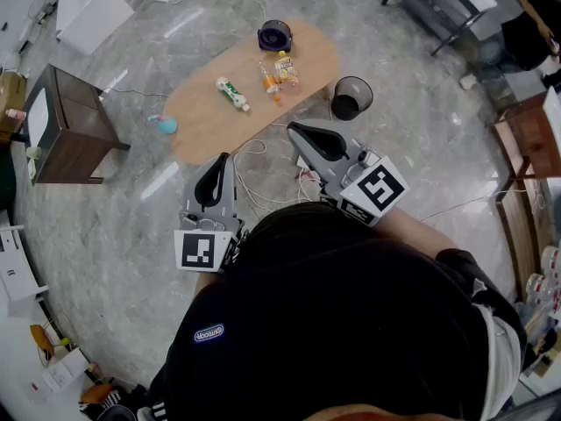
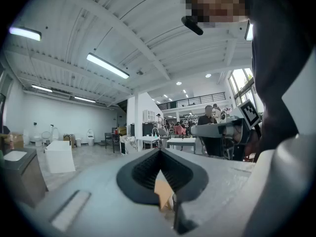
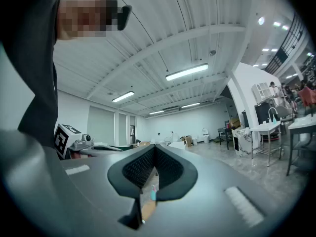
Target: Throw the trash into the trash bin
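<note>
Nearest, the left gripper (image 1: 215, 178) and right gripper (image 1: 314, 140) are held level at the person's front, both closed on nothing, evidently before approach. Beyond, the trash (image 1: 233, 94) lies on the low table (image 1: 206, 121). The trash bin (image 1: 351, 97) stands on the floor beside it.

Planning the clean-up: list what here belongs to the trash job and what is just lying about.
Job: black mesh trash bin; on the low wooden table: green-and-white tube, orange bottle, yellow snack pack, purple container, teal bottle.
Lying about: dark wooden side table, white box, floor cables.
</note>
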